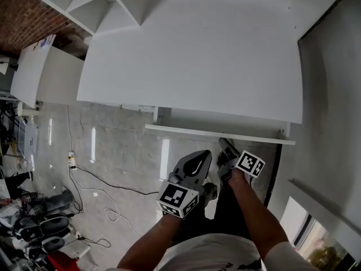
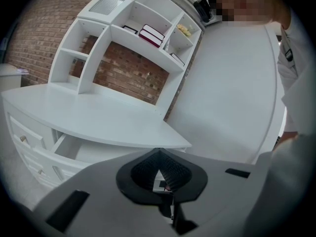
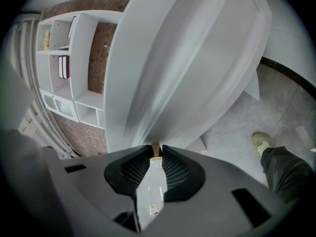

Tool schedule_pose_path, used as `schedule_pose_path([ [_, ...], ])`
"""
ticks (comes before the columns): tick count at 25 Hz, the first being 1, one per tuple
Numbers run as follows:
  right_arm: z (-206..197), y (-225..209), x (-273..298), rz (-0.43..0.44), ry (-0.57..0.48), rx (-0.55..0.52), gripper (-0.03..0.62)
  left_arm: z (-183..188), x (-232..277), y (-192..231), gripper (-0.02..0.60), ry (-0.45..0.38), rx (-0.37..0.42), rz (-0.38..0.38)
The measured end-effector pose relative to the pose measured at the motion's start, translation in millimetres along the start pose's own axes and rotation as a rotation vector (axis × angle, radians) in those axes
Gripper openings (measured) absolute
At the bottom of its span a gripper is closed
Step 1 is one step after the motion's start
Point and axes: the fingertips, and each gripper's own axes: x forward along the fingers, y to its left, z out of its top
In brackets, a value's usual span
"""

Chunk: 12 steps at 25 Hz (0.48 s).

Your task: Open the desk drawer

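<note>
Head view: partway there — drawer (image 1: 225, 122) slightly out from the bench (image 1: 197, 49), knob (image 3: 155, 149) pinched in right hand-held gripper (image 1: 224, 147), left hand-held gripper (image 1: 200, 157) closed empty, further pull likely needed.

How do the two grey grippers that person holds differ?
The right grey gripper has its fingers clamped on the small tan drawer knob; the left grey gripper has its fingers closed on nothing. The right one reaches the white drawer front; the left stops short. Both bear black-and-white marker cubes.
</note>
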Motion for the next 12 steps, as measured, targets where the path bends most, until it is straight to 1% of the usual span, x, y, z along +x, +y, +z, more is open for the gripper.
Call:
schedule_pose_path([
  [12,-64.9,-14.8,-45.1,-0.032,0.029,0.01,0.078,-22.8,-37.1,-24.9,0.011,0.016,0.009,-0.021],
])
